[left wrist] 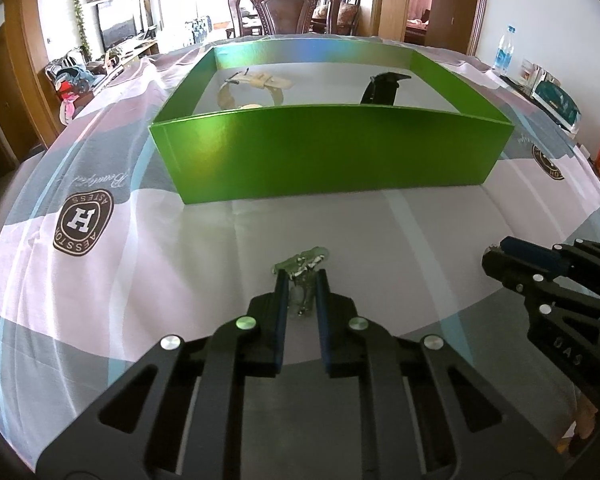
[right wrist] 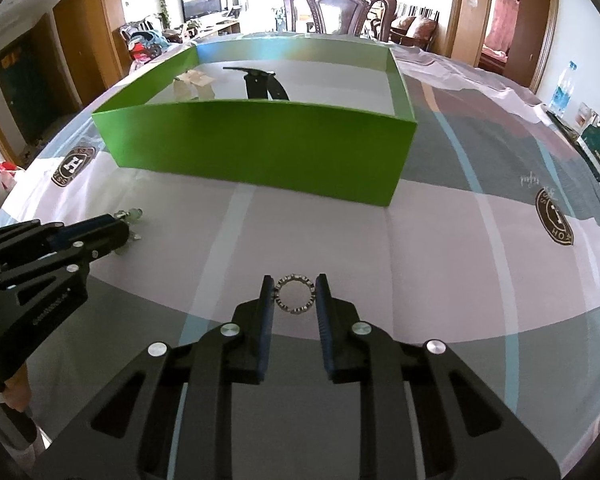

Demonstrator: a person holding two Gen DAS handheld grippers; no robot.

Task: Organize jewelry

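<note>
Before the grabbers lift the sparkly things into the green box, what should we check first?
1. Green bracelet sits between the left gripper fingers: ok.
2. Left gripper squeezing the bracelet tight: cannot tell; the fingers are close beside it, but contact is unclear.
3. Ring bracelet sits between the right gripper fingers: ok.
4. Right gripper closed on it: not ok; the fingers flank it without clamping.
5. Green box is open on top: ok.
6. Room left inside beside the beige watch and the black watch: ok.
</note>
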